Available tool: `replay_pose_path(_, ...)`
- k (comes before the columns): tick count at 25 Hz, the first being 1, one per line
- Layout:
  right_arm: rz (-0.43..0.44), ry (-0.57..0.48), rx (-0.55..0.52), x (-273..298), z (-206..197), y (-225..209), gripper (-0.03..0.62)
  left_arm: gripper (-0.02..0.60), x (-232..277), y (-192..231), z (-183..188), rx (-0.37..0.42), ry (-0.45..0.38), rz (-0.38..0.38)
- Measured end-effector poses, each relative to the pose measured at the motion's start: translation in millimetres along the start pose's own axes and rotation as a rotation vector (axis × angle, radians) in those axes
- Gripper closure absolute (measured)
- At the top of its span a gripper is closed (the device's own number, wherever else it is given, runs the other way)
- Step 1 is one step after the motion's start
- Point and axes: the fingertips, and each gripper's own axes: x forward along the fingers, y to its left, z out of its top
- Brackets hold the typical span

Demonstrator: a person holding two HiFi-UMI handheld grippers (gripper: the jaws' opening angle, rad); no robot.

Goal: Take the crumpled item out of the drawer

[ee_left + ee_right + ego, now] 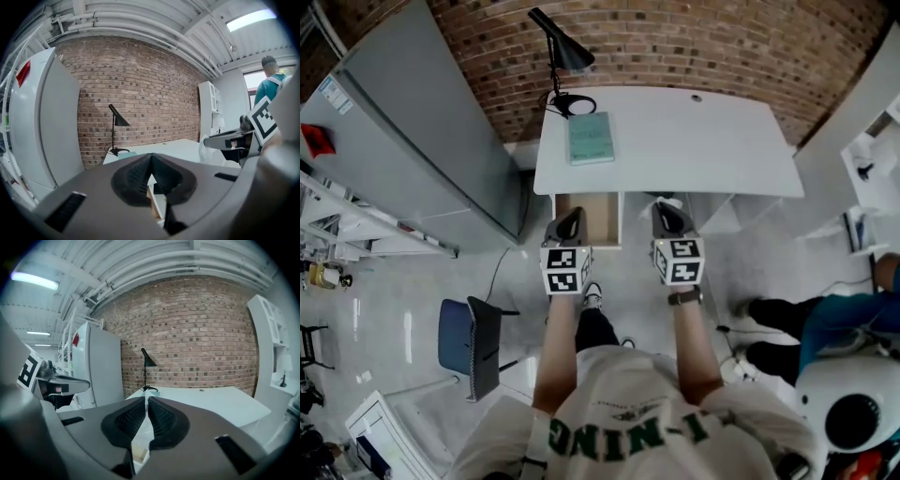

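An open wooden drawer (598, 212) sticks out from under the front of the white desk (703, 141). Its bare brown inside shows between my hands, and I see no crumpled item in any view. My left gripper (571, 217) hovers over the drawer's left side, its jaws closed with nothing between them (151, 158). My right gripper (669, 208) is just right of the drawer, in front of the desk edge; its pads (146, 399) all but meet, and it holds nothing. Both point at the brick wall, roughly level.
On the desk stand a black lamp (563, 54) and a teal book (591, 138). A tall grey cabinet (422, 131) is at the left, a blue chair (467, 342) behind it, white shelves (874, 159) at the right. Another person (834, 319) sits at the right.
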Motion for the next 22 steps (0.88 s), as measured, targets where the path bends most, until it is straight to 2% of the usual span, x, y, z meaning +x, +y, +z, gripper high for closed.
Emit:
replay_pose_path(6,0.012,-0.123,0.007,-42,51,4,0.574,0.583,-26,-32,45,0.043,-0.082,0.002)
replay_pose_path(10,0.01,-0.171,-0.013,-65,67,6,0.574,0.584,-39,-45,64,0.04,-0.126,0.023)
replay_pose_path(16,0.01,-0.203,-0.003,-83,69,8,0.574,0.584,-54,-51,69,0.047,-0.157,0.038)
replay_pose_path(22,0.006,-0.224,-0.023,-88,78,5,0.574,0.583,-60,-48,73,0.016,-0.178,0.043)
